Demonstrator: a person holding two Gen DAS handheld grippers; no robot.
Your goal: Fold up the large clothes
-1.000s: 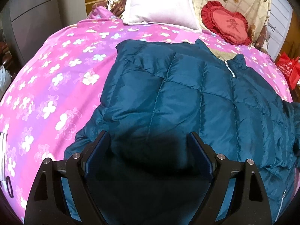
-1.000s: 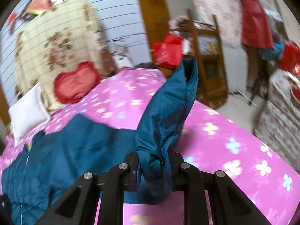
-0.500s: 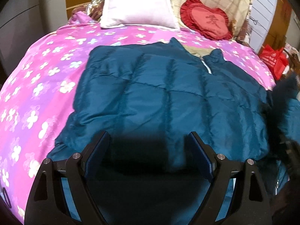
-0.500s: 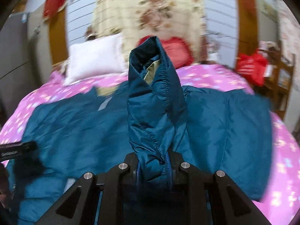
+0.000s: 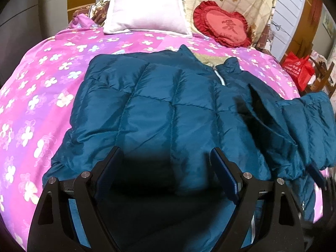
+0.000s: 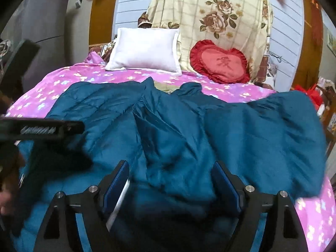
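A teal quilted puffer jacket (image 5: 159, 109) lies front-up on the pink flowered bed, collar toward the pillows; it also fills the right wrist view (image 6: 168, 130). Its right sleeve (image 5: 302, 126) lies folded in over the body, seen as a loose fold (image 6: 268, 138). My left gripper (image 5: 166, 163) is open and empty over the jacket's hem. My right gripper (image 6: 171, 176) is open and empty, with jacket fabric lying between and below its fingers. The left gripper's body (image 6: 42, 129) shows at the left of the right wrist view.
A white pillow (image 5: 147, 8) and a red heart cushion (image 5: 222, 25) rest at the head of the bed against a floral cloth (image 6: 212, 16). A red bag (image 5: 298, 69) and wooden furniture stand off the bed's right side. The pink bedcover (image 5: 35, 79) shows left of the jacket.
My right gripper carried the sleeve from the right over the jacket body, opened and let it go. My left gripper stayed open over the hem, shifting slightly.
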